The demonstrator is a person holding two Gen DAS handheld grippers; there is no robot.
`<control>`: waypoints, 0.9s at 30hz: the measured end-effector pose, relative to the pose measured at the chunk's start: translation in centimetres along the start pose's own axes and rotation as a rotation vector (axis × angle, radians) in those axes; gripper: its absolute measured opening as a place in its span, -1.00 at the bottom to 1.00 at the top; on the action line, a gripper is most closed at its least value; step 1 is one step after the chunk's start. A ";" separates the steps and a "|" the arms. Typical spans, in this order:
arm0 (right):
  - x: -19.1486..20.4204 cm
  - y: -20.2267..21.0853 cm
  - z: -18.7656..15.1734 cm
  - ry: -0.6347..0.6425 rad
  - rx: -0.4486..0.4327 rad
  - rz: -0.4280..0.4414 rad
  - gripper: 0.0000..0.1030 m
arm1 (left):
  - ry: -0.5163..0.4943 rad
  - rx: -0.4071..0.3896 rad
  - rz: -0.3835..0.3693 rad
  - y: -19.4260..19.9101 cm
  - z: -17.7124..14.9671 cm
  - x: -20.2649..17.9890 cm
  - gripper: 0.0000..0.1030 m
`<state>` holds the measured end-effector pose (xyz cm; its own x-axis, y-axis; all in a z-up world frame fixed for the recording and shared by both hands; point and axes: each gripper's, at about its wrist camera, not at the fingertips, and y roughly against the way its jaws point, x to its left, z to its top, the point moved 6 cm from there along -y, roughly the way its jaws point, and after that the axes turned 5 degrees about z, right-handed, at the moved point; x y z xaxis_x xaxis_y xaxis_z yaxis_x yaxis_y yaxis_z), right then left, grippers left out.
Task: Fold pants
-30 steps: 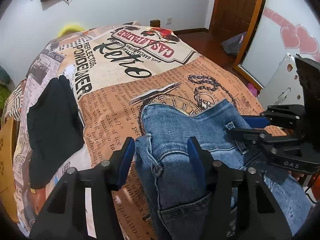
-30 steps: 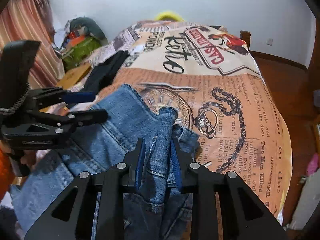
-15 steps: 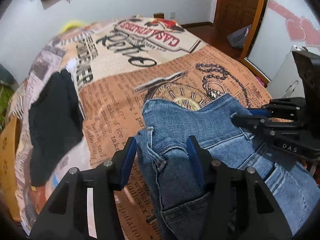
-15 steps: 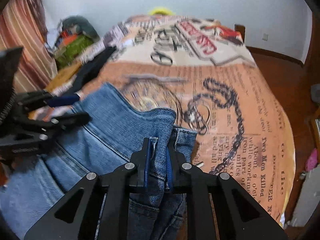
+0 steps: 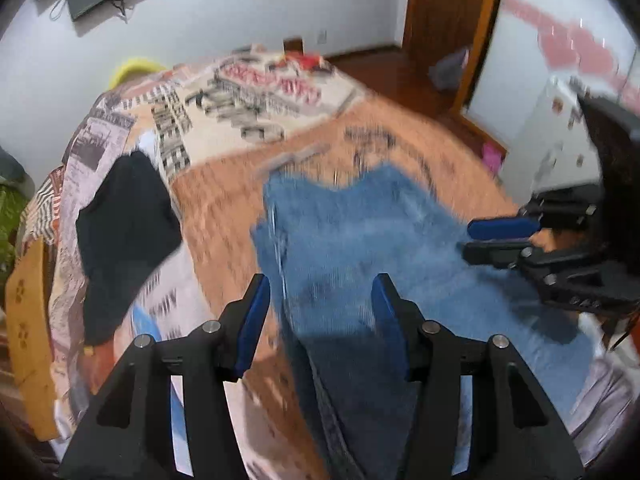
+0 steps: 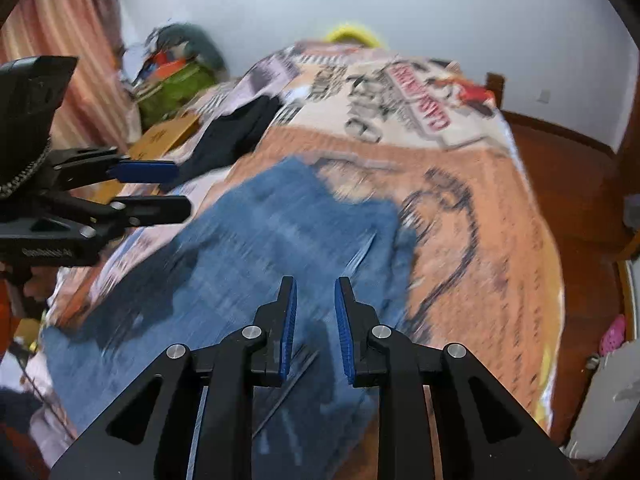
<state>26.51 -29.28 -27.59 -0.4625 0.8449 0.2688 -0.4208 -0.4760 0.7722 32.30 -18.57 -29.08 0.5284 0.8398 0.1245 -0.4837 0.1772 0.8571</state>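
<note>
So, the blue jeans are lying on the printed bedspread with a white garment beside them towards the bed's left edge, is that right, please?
Not quite: the garment beside the blue jeans is black, not white. The left wrist view shows it lying on the printed bedspread towards the bed's left edge, apart from the jeans. The rest of your statement holds.

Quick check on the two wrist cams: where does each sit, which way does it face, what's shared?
Left wrist: sits on the left gripper, looks down along its jaws at the jeans on the printed bedspread; right gripper shows at the right edge.
Right wrist: sits on the right gripper, looks down across the same jeans; left gripper shows at the left edge. Its jaws are opening, no denim between them.
Shared: jeans, bedspread, black garment, yellow object at the far wall.
</note>
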 end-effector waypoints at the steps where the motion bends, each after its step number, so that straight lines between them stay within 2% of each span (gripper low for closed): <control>1: 0.2 -0.6 -0.7 0.002 0.024 -0.001 -0.65 | 0.001 0.021 0.016 -0.7 -1.0 -0.1 0.07; 4: 0.1 -1.8 -2.3 -0.015 0.052 -0.022 -0.59 | 0.035 0.020 0.024 -1.0 -2.3 0.4 0.17; 9: -0.7 0.9 -2.4 -0.092 0.010 0.000 -0.51 | 0.066 0.016 0.050 0.9 -2.5 1.8 0.18; 11: -1.2 2.1 -2.7 -0.116 -0.008 -0.016 -0.23 | 0.087 0.008 0.047 1.7 -2.5 2.5 0.37; 12: -1.5 2.7 -2.9 -0.130 -0.017 -0.024 -0.17 | 0.111 0.001 0.029 2.2 -2.6 2.9 0.44; 14: -1.6 3.4 -3.5 -0.152 -0.023 -0.025 -0.13 | 0.157 -0.008 -0.007 2.9 -2.7 3.1 0.68; 16: -1.7 3.7 -4.2 -0.179 -0.018 -0.018 -0.12 | 0.210 -0.005 -0.052 3.3 -3.0 3.2 0.81; 19: -1.8 3.3 -5.7 -0.223 0.000 0.004 0.04 | 0.247 0.027 -0.109 2.7 -4.0 2.7 0.83; 23: -2.1 2.2 -7.0 -0.274 0.022 0.046 0.08 | 0.223 0.102 -0.125 0.4 -5.3 1.9 0.83; 25: -2.7 1.6 -7.0 -0.307 0.025 0.070 0.18 | 0.237 0.120 -0.151 -0.4 -5.4 1.7 0.83; 27: -3.3 1.1 -6.9 -0.347 0.025 0.102 0.20 | 0.246 0.131 -0.183 -0.7 -5.2 1.9 0.83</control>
<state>22.15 -34.25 -31.63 -0.2064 0.8279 0.5215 -0.3649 -0.5596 0.7441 30.00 -14.45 -32.07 0.4064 0.9017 -0.1479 -0.2941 0.2823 0.9131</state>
